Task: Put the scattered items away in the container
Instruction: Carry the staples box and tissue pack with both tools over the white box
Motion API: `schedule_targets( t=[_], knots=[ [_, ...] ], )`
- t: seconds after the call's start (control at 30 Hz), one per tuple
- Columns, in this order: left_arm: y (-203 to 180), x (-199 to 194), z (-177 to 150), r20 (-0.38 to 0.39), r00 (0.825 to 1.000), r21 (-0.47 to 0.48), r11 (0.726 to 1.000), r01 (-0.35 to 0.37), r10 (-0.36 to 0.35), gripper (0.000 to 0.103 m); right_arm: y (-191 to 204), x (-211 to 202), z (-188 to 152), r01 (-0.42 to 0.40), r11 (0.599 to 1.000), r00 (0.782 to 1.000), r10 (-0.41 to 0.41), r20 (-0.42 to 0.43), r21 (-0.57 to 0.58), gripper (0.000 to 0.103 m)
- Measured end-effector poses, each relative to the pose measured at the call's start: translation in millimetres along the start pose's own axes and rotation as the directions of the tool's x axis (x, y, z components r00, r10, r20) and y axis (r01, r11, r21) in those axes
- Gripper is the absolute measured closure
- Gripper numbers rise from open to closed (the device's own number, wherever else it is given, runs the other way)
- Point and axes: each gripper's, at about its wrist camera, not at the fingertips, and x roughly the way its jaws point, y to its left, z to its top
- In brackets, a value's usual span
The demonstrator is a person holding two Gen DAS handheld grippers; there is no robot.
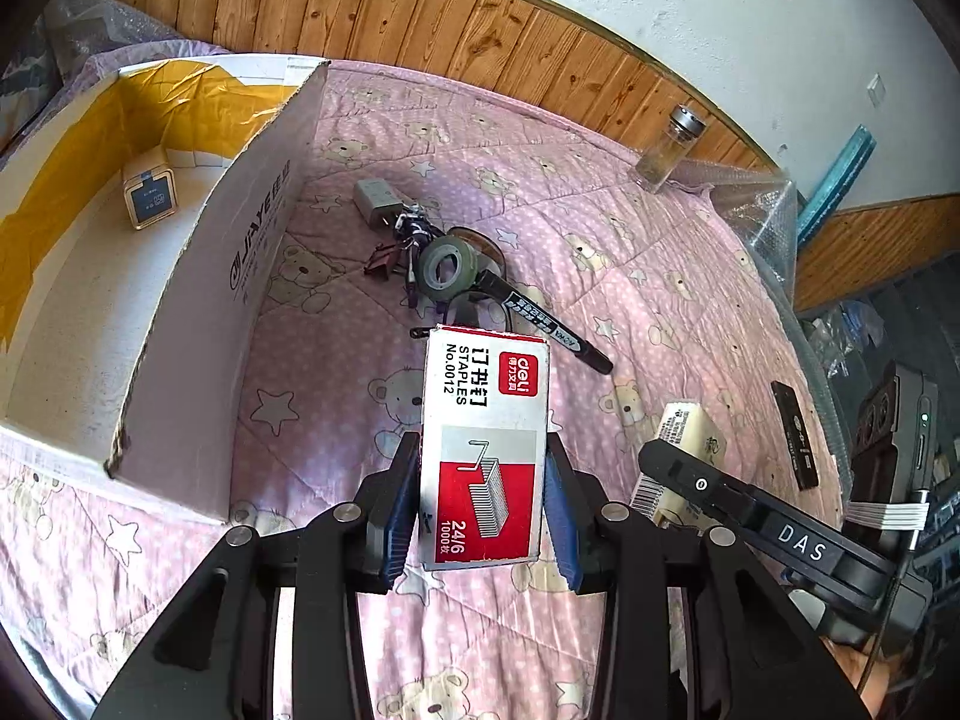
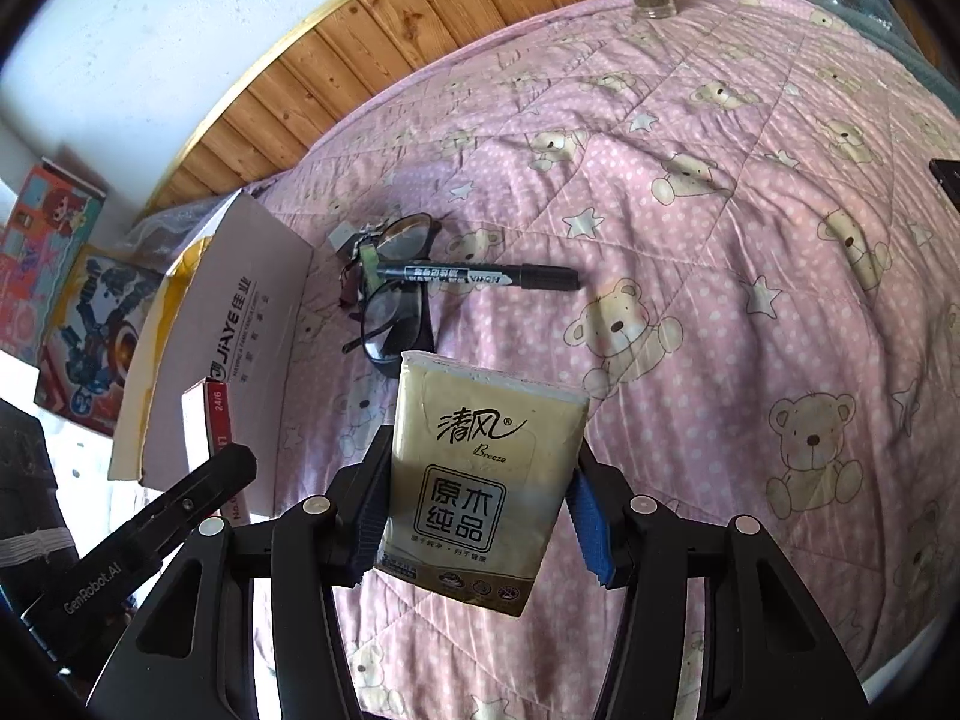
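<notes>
One small box (image 1: pixel 149 197) already lies in the cardboard container (image 1: pixel 198 276). We pinch the staple box (image 1: pixel 485 450) in our left tongs (image 1: pixel 483 516) and the tissue pack (image 2: pixel 480 480) in our right tongs (image 2: pixel 474 525), both raised over the bed quilt (image 2: pixel 720 240). Marker (image 2: pixel 480 277), glasses (image 2: pixel 399 300), tape roll (image 1: pixel 447 267) and plug (image 1: pixel 378 201) remain scattered beside the container.

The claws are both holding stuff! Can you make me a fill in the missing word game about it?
1. The left claw holds a box of ____.
2. The right claw holds a pack of ____.
3. The black marker lies across a pair of ____.
4. The small blue and cream box sits inside the cardboard ____.

Missing words: staples, tissues, glasses, box
</notes>
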Motion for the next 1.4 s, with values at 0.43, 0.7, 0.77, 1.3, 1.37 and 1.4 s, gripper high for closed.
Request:
schedule_targets(
  t=[0.43, 0.7, 0.77, 1.3, 1.37, 1.4],
  knots=[
    [-15.7, -39.5, -20.9, 0.056, 0.998, 0.050, 0.999, 0.019, -0.022, 0.063, 26.0, -23.2, -28.6, -0.039, 0.996, 0.999, 0.039, 0.008, -0.082, 0.048],
    [0.0, -63.4, -26.2, 0.102, 0.994, 0.022, 0.999, 0.025, -0.027, 0.063, 62.2, -34.6, -40.6, -0.077, 0.977, 0.997, 0.081, 0.013, -0.201, 0.048],
    [5.9, -70.4, -25.7, 0.119, 0.992, 0.008, 1.000, 0.027, -0.028, 0.063, 74.5, -37.2, -43.5, -0.090, 0.966, 0.995, 0.096, 0.013, -0.242, 0.048],
    [76.5, -121.8, -34.7, 0.204, 0.979, -0.130, 0.991, 0.043, -0.016, 0.063, 173.0, -41.9, -60.5, -0.176, 0.853, 0.983, 0.182, -0.036, -0.491, 0.047],
    [86.7, -126.3, -34.0, 0.212, 0.977, -0.150, 0.988, 0.046, -0.013, 0.063, 184.4, -42.1, -59.4, -0.185, 0.837, 0.981, 0.190, -0.043, -0.515, 0.047],
    [92.1, -128.6, -33.4, 0.217, 0.976, -0.161, 0.986, 0.048, -0.012, 0.063, 190.4, -42.1, -58.5, -0.190, 0.829, 0.980, 0.195, -0.045, -0.526, 0.047]
  ],
)
